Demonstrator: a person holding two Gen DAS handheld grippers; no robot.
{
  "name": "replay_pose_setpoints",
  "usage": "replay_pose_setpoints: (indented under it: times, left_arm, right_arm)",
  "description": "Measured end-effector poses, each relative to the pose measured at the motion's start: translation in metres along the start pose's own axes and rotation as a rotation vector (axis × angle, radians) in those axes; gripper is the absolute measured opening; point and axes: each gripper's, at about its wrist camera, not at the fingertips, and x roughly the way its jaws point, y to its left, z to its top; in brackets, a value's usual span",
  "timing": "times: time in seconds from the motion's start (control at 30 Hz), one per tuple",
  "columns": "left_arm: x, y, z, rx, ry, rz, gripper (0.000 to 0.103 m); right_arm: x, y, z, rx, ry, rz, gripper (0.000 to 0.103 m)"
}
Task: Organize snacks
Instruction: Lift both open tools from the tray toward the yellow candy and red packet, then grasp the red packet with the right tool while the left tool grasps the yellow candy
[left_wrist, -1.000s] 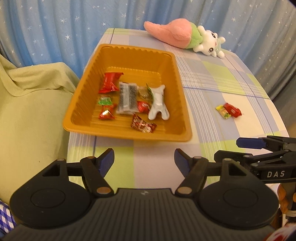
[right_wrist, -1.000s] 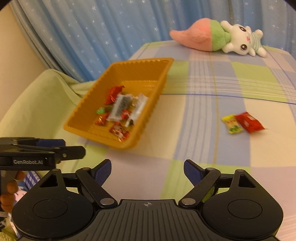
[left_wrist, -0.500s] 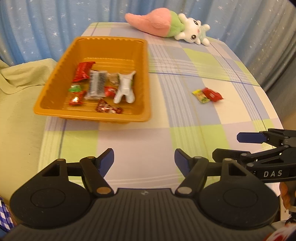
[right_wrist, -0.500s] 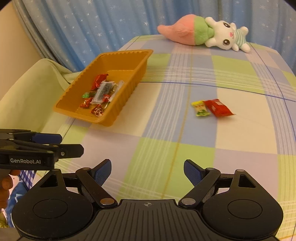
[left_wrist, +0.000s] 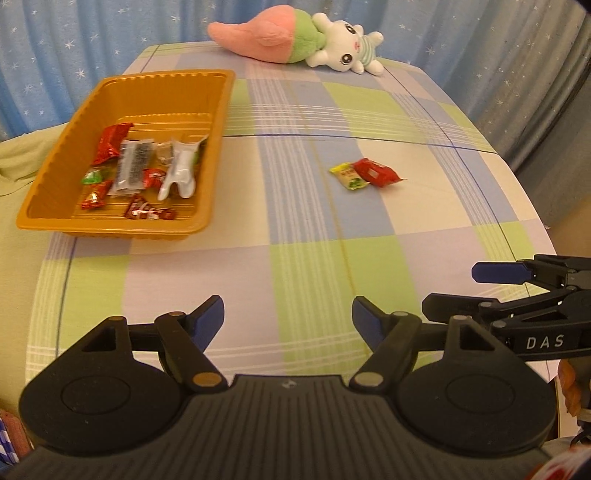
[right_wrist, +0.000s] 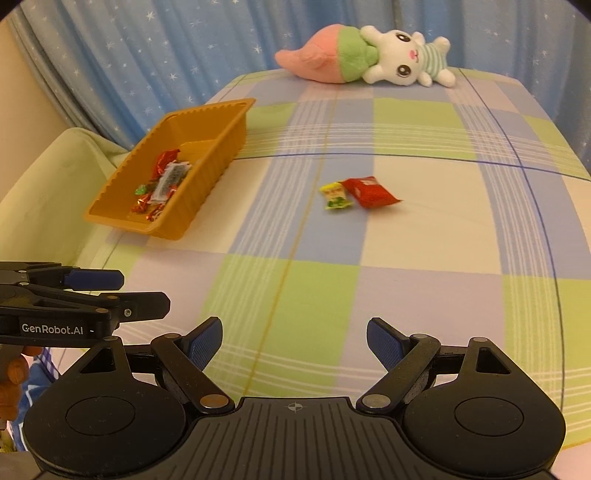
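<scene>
You're swinging both grippers off the orange tray (left_wrist: 122, 229), now sliding to the frame's left, toward the yellow (left_wrist: 349, 176) and red (left_wrist: 376, 172) snacks at centre, left gripper (left_wrist: 288, 319) opening wider, right gripper (right_wrist: 294, 345) spread, both empty.

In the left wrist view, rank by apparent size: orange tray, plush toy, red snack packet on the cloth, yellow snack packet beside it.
1. orange tray, though it lies nearer than the plush
2. plush toy
3. red snack packet
4. yellow snack packet, only slightly smaller than the red
</scene>
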Motion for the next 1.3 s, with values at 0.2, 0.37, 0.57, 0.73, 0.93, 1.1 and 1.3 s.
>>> replay_pose_setpoints:
  times: [0.2,0.37,0.57,0.73,0.93,1.1,1.3]
  left_arm:
    - [0.007,-0.020,0.002,0.009,-0.003,-0.002,0.075]
    - [0.017,-0.033,0.007,0.019,-0.009,0.002,0.075]
    - [0.031,-0.044,0.020,0.039,-0.021,0.018,0.075]
    - [0.044,-0.047,0.036,0.041,-0.034,0.027,0.075]
    - [0.064,-0.047,0.059,0.048,-0.036,0.041,0.075]
    - [0.078,-0.043,0.076,0.044,-0.032,0.052,0.075]
    - [0.091,-0.035,0.091,0.037,-0.031,0.066,0.075]
  right_arm:
    - [-0.007,-0.020,-0.005,0.015,-0.005,-0.006,0.085]
    - [-0.010,-0.037,-0.007,0.040,-0.030,-0.025,0.085]
    - [-0.008,-0.056,-0.007,0.050,-0.076,-0.063,0.085]
    - [-0.002,-0.068,0.000,0.059,-0.113,-0.055,0.085]
    - [0.010,-0.075,0.020,0.028,-0.165,-0.047,0.085]
    - [0.026,-0.077,0.044,-0.003,-0.186,-0.034,0.075]
    - [0.048,-0.076,0.071,-0.041,-0.192,-0.011,0.063]
